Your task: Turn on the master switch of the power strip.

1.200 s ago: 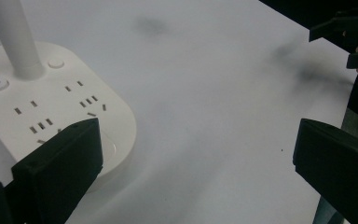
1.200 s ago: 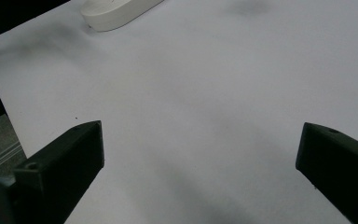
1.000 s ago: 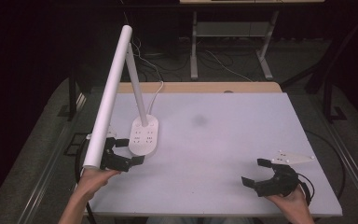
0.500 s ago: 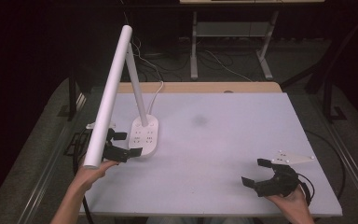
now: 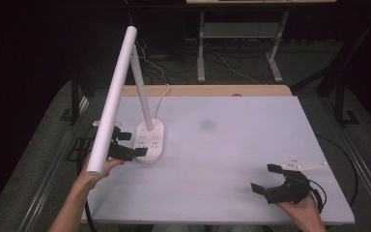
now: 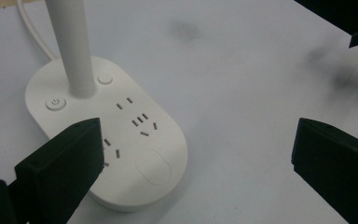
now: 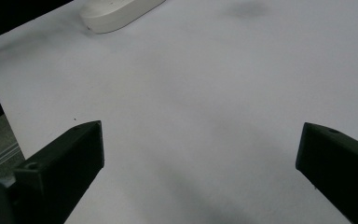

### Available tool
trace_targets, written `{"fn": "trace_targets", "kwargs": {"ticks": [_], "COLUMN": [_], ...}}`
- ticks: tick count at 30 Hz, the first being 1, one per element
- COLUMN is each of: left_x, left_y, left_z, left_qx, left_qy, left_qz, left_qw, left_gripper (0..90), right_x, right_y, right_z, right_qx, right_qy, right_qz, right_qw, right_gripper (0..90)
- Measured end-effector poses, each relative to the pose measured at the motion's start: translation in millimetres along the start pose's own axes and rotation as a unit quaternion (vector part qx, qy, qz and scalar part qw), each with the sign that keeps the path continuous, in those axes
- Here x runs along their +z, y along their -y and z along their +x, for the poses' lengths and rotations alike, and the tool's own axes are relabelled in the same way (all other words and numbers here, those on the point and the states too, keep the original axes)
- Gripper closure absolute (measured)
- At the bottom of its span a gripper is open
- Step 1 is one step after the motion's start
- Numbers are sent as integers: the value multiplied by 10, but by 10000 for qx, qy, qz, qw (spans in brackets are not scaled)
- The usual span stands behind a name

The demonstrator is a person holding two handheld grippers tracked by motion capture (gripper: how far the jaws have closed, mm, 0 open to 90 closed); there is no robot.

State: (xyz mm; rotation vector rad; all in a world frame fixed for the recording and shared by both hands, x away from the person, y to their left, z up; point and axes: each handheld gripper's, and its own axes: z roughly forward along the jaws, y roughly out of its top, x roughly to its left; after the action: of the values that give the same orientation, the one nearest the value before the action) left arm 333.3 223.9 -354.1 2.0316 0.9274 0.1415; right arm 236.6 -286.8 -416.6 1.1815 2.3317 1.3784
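A white desk lamp stands at the table's left: its oval base [image 5: 150,139] carries socket slots and two round buttons, a stem [image 5: 142,92] rises from it, and a long tube head [image 5: 112,101] slants toward me. My left gripper [image 5: 129,143] is open at the near left end of the base, one jaw over the base's edge. In the left gripper view the base [image 6: 121,140] lies between and ahead of the left gripper's [image 6: 196,135] spread jaws, with the power button [image 6: 56,103] beside the stem. My right gripper [image 5: 263,178] is open and empty near the front right; the right gripper [image 7: 200,135] faces bare table.
The white table top [image 5: 232,145] has a faint dark smudge [image 5: 206,124] near its middle. The lamp's white cable [image 5: 162,96] runs off over the far wooden edge [image 5: 203,90]. The lamp base [image 7: 121,11] lies far off in the right gripper view. Dark floor surrounds the table.
My left gripper has moved forward and right, from the table's left edge up to the lamp base. The right gripper has barely shifted.
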Motion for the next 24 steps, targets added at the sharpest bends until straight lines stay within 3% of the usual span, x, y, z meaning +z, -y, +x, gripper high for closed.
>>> {"fn": "trace_targets", "kwargs": {"ticks": [15,24], "left_x": [40,22], "left_y": [-174,-282], "left_z": [159,299], "left_qx": [-15,-178], "left_qy": [-111,-231], "left_qz": [106,72], "left_qw": [9999,9995], "left_gripper": [20,30], "right_x": [-9,-12], "right_y": [3,7], "right_z": [-5,-13], "right_qx": [30,8], "right_qy": [24,28], "right_qz": [-24,-28], "right_qw": [10000,10000], "right_gripper": [4,4]}}
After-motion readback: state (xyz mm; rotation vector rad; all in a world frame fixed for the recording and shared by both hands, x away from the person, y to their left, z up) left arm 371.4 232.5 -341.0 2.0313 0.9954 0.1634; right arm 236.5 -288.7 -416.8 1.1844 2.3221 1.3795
